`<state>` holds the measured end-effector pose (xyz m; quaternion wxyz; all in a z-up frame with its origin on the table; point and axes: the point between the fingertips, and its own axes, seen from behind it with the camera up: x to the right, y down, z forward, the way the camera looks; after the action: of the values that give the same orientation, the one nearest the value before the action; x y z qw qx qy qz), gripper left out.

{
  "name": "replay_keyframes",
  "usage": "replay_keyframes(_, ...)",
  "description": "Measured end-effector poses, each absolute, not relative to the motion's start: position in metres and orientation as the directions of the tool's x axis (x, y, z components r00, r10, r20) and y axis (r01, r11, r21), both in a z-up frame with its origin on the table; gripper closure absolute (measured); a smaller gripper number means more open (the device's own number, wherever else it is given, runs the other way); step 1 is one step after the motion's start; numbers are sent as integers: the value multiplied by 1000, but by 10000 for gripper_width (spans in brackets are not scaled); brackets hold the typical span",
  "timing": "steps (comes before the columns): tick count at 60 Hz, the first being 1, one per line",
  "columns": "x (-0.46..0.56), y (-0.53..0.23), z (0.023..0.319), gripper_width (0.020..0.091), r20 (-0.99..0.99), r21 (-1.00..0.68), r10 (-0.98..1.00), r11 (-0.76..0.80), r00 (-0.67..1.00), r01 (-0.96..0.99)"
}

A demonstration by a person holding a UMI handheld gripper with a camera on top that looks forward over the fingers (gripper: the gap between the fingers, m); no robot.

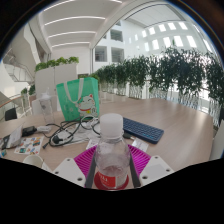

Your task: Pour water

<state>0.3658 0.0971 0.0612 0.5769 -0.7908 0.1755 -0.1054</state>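
Gripper [112, 168] fingers clenched on a capped water bottle [112, 152] above the table [175, 125] — unopened cap blocks pouring, and tilting risks slippage onto the keyboard [143, 130].

Bright, even daylight comes through the tall windows [165, 38] beyond the plants, joined by long ceiling strip lights [75, 20]. The windows glare white. Shadows on the surface [175, 125] are faint. Straight lines bow strongly outward toward the edges
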Motion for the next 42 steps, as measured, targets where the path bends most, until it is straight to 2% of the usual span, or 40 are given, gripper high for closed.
replay_keyframes(3, 360, 90, 54, 471, -67, -931, -395, -306, 916, -200)
replay_keyframes(7, 350, 74, 53, 253, -112, -911, -388, -328, 915, -251)
replay_keyframes(15, 330, 27, 72, 270, -106, -906, -400, -339, 910, -255)
replay_keyframes(33, 225, -109, 156, 271, -68, -902, -412, -363, 909, -232)
replay_keyframes(42, 183, -164, 180, 273, -54, -899, -421, -374, 905, -228)
